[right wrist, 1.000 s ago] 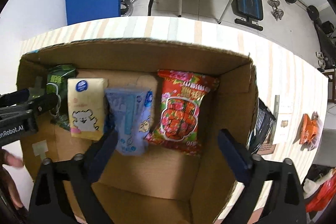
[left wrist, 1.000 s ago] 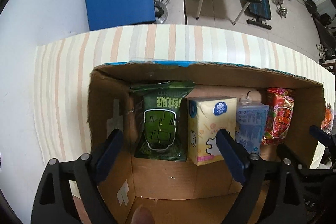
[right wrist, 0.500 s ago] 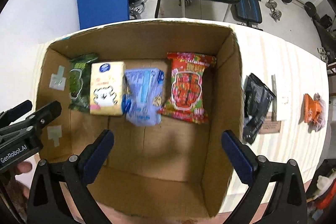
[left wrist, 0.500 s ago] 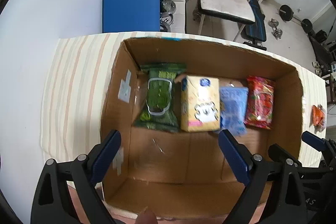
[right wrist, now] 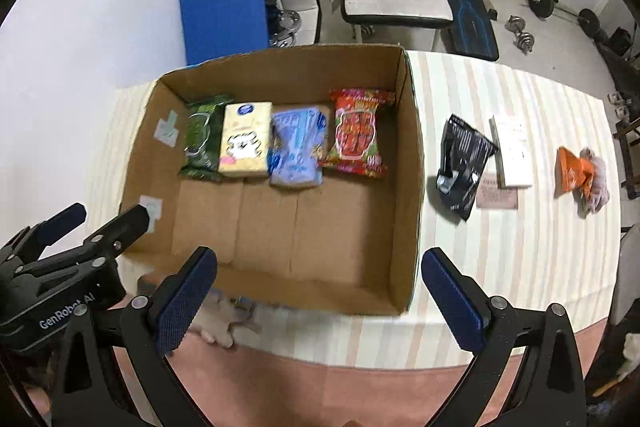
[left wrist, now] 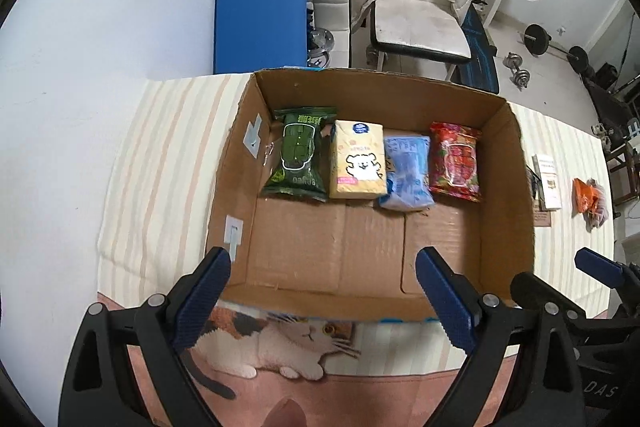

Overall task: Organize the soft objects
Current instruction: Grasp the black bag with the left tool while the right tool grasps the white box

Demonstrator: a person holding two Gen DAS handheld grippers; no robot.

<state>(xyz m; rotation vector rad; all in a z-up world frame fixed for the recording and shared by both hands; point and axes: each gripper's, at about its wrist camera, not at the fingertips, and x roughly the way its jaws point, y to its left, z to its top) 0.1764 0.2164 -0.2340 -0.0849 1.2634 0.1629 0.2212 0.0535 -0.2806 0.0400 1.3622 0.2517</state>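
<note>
four soft packs sit in a row along the far wall of the cardboard box (right wrist: 404, 187): green pack (left wrist: 300, 157), yellow tissue pack (left wrist: 357, 159), blue pack (left wrist: 407, 173), red snack bag (left wrist: 455, 162), each touching its neighbour. near half of the box floor is bare. left claw (left wrist: 322, 301) and right claw (right wrist: 318, 297) both spread wide and carrying nothing, hovering over the near rim. left to do, i'd say: black bag (right wrist: 462, 163) and orange bag (right wrist: 574, 173) lie on the striped tabletop (right wrist: 520, 247) right of the box (white booklet (right wrist: 516, 151) between them probably isn't soft). roughly two thirds done.
</note>
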